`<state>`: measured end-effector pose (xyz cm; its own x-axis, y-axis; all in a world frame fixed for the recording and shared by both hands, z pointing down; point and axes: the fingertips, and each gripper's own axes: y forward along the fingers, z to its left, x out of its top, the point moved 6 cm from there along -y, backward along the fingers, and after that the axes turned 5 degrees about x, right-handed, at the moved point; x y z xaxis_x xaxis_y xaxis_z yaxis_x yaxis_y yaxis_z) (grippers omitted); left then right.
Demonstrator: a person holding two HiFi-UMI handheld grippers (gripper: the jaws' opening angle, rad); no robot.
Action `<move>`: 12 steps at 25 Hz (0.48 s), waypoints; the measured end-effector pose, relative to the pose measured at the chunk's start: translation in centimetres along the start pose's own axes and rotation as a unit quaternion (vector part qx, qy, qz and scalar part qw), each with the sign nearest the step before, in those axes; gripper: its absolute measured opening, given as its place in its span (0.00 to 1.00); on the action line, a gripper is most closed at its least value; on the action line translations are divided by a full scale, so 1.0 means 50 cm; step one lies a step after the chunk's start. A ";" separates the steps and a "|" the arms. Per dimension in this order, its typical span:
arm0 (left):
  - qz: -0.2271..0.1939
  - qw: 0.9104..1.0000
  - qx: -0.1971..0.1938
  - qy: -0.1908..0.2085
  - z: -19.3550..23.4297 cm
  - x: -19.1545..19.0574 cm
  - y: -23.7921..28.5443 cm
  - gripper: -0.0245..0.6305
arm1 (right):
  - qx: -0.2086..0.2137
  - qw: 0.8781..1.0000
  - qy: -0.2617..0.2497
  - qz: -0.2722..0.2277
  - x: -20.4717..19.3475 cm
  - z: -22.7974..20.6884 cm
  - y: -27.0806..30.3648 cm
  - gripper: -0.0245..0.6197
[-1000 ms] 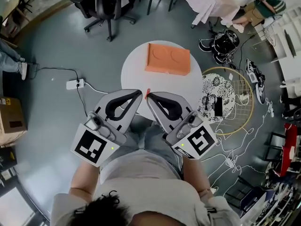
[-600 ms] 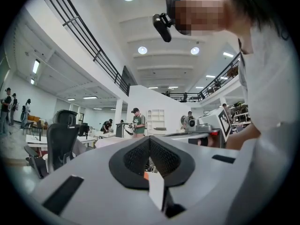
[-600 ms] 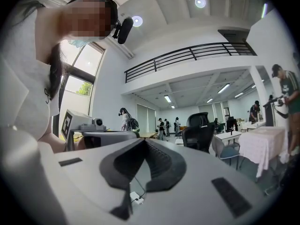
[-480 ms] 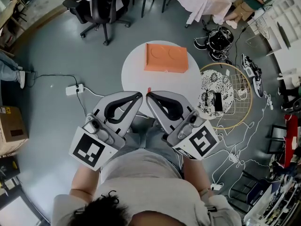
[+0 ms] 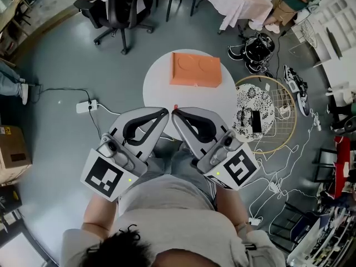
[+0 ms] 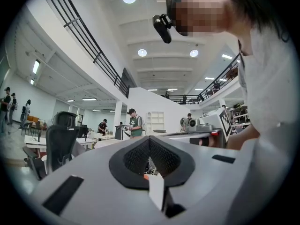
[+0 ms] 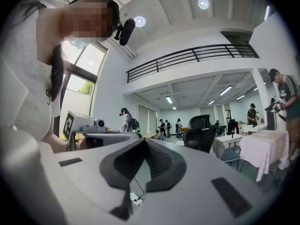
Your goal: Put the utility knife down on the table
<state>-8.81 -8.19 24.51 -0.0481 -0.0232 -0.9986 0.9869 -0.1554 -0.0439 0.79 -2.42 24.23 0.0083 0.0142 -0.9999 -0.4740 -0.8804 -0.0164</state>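
Jaws of the left gripper point(image 6: 150, 138) are pressed together at the tips and pinch nothing. The loop behind the tips stands open, and a white strip with a small orange patch at its far end shows through it. Whether that patch is the knife cannot be told.

Jaws of the right gripper point(image 7: 143, 138) are likewise closed tip to tip and carry nothing. A small white block point(image 7: 134, 198) on a thin cable shows through the gap behind the tips.

In the head view, both grippers are held close in front of the person's torso. They are angled inward so that their tips sit just beside each other.

The utility knife point(image 5: 176, 107) shows only as a small red-orange item just beyond the two tips, at the near edge of the round white counter point(image 5: 158, 85). It appears to lie there, apart from both grippers, but it is too small to confirm contact or orientation.

An orange box point(image 5: 196, 70) lies flat on the far half of the counter, well apart from the knife. A white power strip point(image 5: 89, 102) lies on the grey floor to the left of the counter. A black office chair point(image 5: 125, 4) stands beyond it.
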 end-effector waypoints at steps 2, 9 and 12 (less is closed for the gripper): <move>-0.003 1.000 -0.002 -0.002 0.001 0.002 0.001 0.05 | 0.001 1.000 -0.002 0.000 0.002 0.000 0.001 0.05; -0.004 1.000 -0.005 -0.002 0.004 0.003 0.008 0.05 | 0.000 1.000 -0.008 0.003 0.006 -0.002 0.002 0.05; -0.009 1.000 -0.008 -0.007 0.006 0.005 0.010 0.05 | -0.001 1.000 -0.010 0.004 0.007 -0.003 0.003 0.05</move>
<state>-8.35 -8.60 24.25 -0.0675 -0.0349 -0.9971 0.9883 -0.1396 -0.0620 0.87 -2.64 23.86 -0.0141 0.0160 -0.9998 -0.4726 -0.8813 -0.0075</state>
